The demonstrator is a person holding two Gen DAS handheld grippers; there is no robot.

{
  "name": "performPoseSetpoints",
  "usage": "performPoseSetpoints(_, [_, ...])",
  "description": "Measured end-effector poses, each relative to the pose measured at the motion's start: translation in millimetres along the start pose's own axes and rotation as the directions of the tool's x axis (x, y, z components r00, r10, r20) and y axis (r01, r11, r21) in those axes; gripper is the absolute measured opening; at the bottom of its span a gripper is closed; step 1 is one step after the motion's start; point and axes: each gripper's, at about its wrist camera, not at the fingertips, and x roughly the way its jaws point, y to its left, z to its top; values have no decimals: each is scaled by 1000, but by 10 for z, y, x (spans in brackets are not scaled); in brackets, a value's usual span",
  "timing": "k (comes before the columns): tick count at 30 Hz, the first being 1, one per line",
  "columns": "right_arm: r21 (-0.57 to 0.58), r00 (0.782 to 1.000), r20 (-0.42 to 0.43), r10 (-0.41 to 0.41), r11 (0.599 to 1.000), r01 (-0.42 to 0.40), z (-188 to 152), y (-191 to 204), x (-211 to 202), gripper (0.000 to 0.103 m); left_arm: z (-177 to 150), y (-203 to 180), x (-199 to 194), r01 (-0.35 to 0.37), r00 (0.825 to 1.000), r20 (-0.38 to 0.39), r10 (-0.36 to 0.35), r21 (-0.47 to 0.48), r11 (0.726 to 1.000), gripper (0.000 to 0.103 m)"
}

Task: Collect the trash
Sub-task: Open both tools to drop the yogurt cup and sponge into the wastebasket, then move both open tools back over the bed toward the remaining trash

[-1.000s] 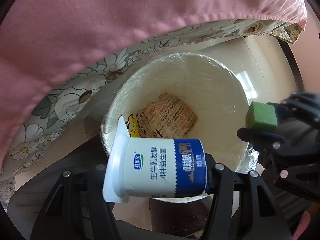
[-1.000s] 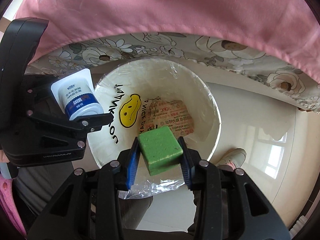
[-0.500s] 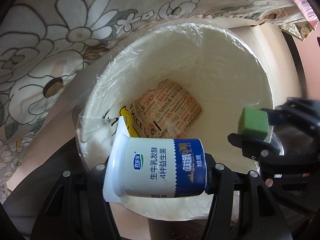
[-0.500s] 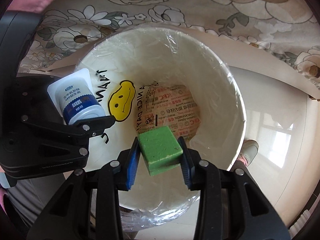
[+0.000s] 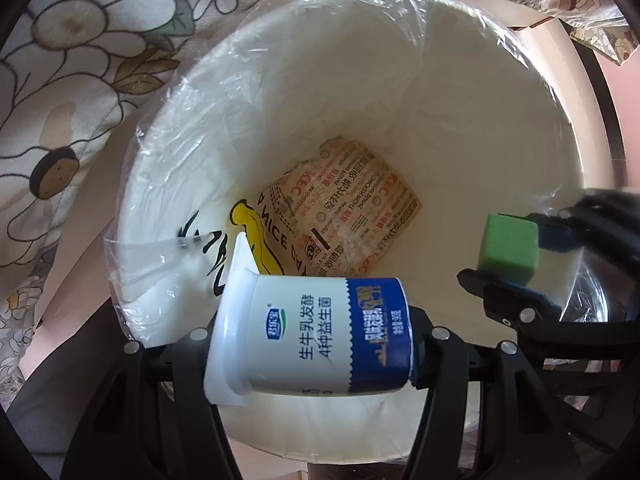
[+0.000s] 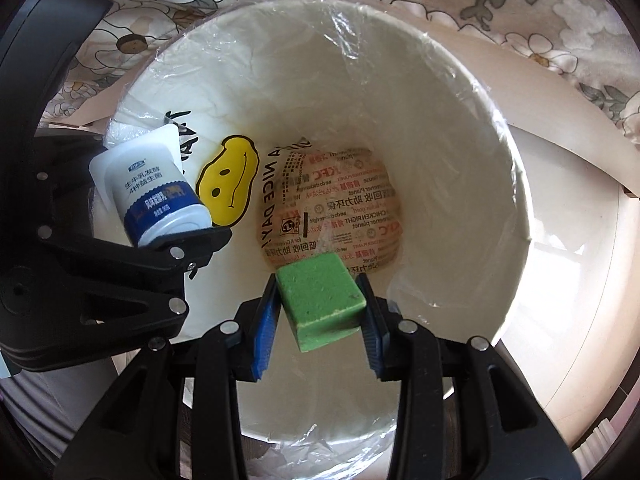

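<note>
A white trash bin (image 5: 400, 80) lined with a clear plastic bag fills both views (image 6: 460, 128). A printed paper wrapper (image 5: 352, 208) lies at its bottom (image 6: 332, 216). My left gripper (image 5: 312, 336) is shut on a white and blue yogurt cup (image 5: 320, 332), held sideways over the bin's near rim; the cup also shows in the right wrist view (image 6: 156, 196). My right gripper (image 6: 320, 304) is shut on a green foam cube (image 6: 320, 300) over the bin's opening; the cube also shows in the left wrist view (image 5: 510, 248).
A floral cloth (image 5: 72, 80) hangs behind and left of the bin (image 6: 520, 8). A glossy cream floor (image 6: 580, 240) lies to the right. A yellow smiley print (image 6: 228, 180) is on the bag liner.
Both grippers have moved closer to the bin and lower over its opening; the pink cloth has left view. Both still hold their items.
</note>
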Motion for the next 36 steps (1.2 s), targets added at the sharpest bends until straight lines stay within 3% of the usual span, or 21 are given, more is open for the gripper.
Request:
performPoseSetpoints(3, [6, 1000, 13, -14, 1000, 14, -20, -13, -19, 45, 22, -1, 42, -6, 1000, -7, 6, -4, 1000, 65])
performPoseSetpoints(12, [23, 999, 37, 6, 1000, -7, -42, -56, -136, 46, 27, 20, 37, 19, 1000, 2, -19, -23, 1000, 65])
performPoseSetpoints(23, [18, 995, 98, -11, 1000, 9, -161, 1, -425, 46, -117, -45, -309, -29, 997, 70, 27, 26, 999, 65])
performPoseSetpoints(28, [40, 987, 160, -14, 999, 8, -322, -11, -784, 46, -238, -173, -805, -75, 977, 208, 55, 91, 993, 65])
performPoseSetpoints(32, [43, 975, 216, -52, 998, 43, -460, -14, -1164, 46, -327, -234, -1176, -58, 961, 274, 33, 82, 995, 65])
performPoseSetpoints(36, [42, 954, 289, -84, 996, 75, -545, -13, -1649, 46, -418, -284, -1719, -61, 930, 367, 32, 68, 996, 65])
